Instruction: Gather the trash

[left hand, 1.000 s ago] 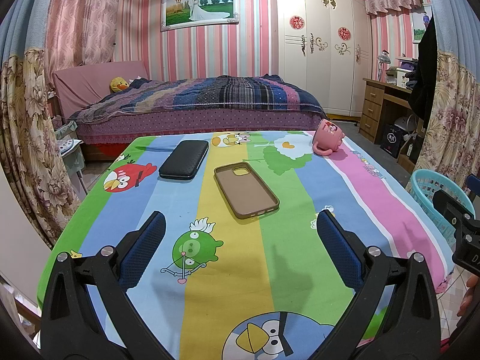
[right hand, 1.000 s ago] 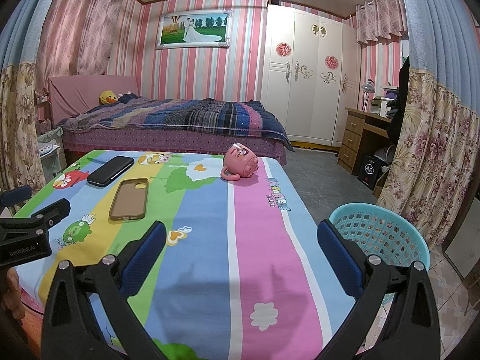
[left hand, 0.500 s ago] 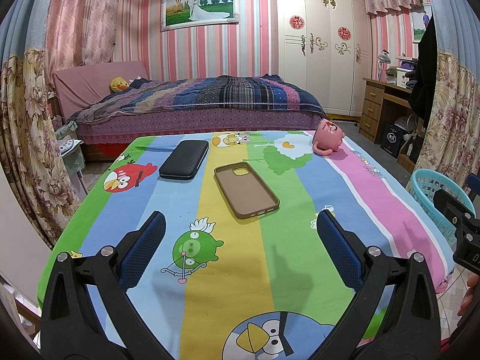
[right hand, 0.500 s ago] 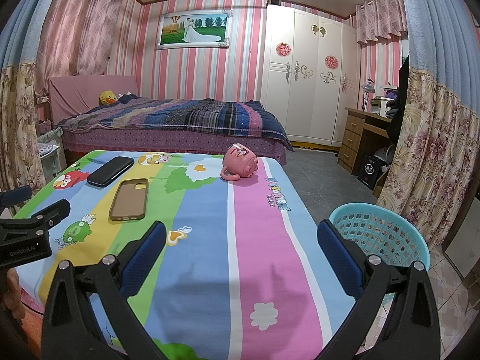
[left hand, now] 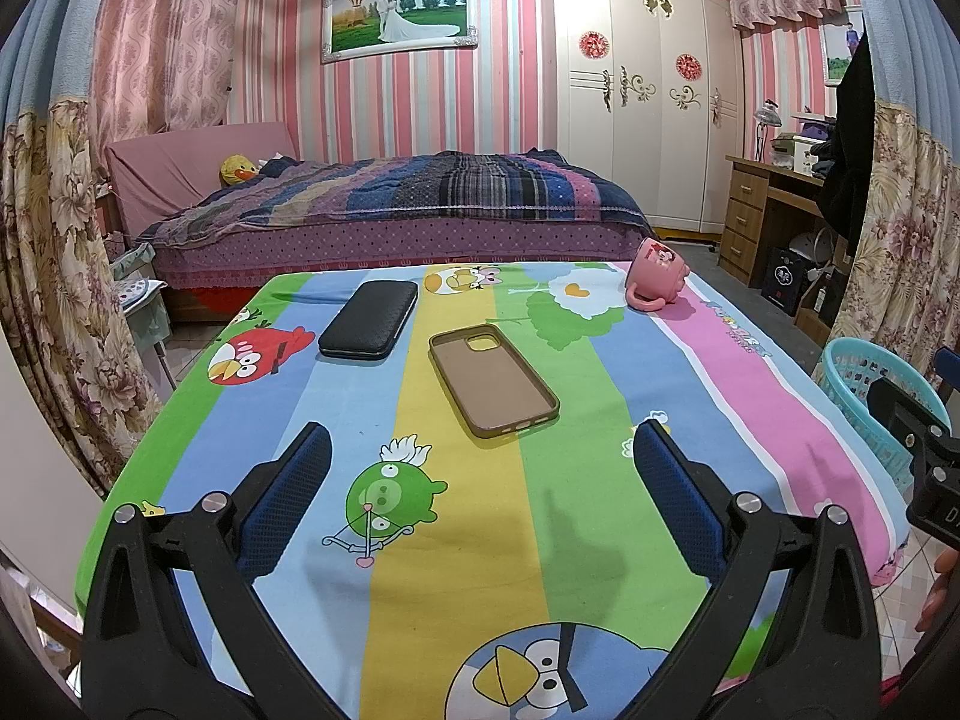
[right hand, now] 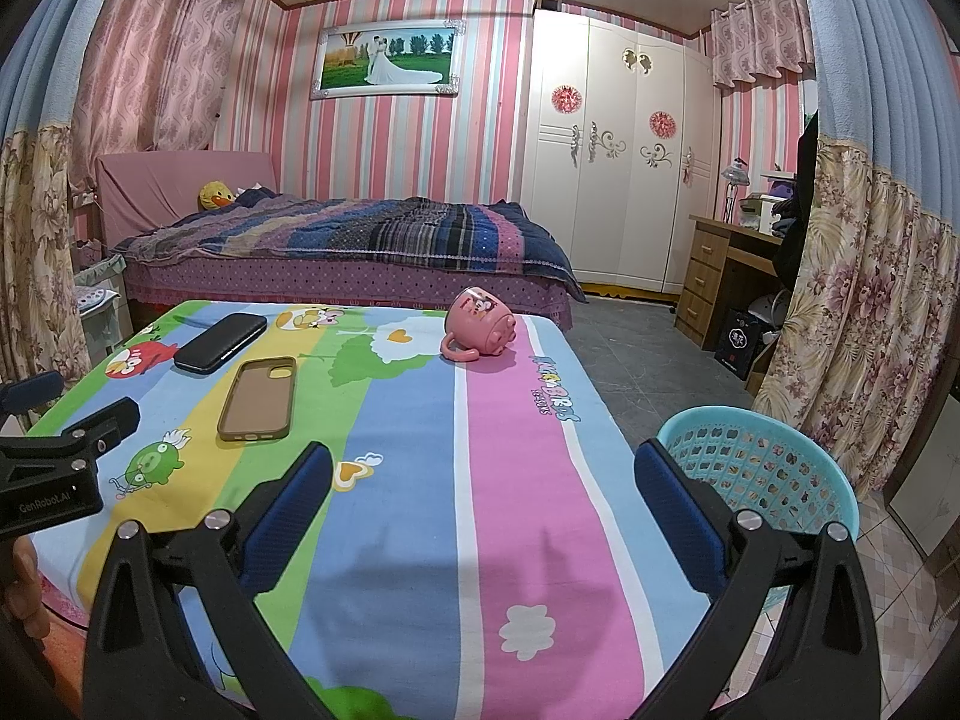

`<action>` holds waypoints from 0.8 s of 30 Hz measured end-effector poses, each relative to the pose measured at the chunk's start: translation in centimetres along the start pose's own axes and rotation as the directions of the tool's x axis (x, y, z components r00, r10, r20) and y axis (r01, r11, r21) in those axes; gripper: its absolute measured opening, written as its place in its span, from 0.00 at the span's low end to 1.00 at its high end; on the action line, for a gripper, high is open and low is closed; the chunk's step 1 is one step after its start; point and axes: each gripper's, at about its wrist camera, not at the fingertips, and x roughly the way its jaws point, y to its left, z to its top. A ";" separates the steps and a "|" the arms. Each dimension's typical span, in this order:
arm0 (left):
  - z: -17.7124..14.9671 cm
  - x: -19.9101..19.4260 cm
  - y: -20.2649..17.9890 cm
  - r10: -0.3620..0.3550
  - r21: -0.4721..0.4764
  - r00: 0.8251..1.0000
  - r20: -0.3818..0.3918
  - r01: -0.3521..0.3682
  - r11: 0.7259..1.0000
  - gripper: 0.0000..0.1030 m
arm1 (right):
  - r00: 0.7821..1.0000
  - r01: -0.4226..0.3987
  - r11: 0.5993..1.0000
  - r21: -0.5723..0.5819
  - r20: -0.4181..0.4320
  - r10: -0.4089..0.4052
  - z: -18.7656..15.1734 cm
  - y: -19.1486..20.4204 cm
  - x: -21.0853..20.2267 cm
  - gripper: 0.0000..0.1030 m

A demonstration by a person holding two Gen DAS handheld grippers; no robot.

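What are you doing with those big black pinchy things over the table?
A person holds two grippers above the cartoon tablecloth, getting ready to collect trash. The left gripper and right gripper are both open and empty. On the cloth lie a brown phone case, a black case and a tipped pink mug. A blue basket waits beside the table.
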 end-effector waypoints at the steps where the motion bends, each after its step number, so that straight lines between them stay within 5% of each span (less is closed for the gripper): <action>1: -0.1 -0.1 0.0 0.000 0.000 1.000 0.000 0.000 1.000 0.95 | 1.000 0.001 1.000 0.000 0.000 -0.001 0.0 0.0 0.0 0.96; 24: 0.0 -0.1 0.0 0.002 0.002 1.000 0.005 -0.002 1.000 0.95 | 1.000 0.001 1.000 -0.001 0.001 -0.001 0.0 0.0 0.0 0.96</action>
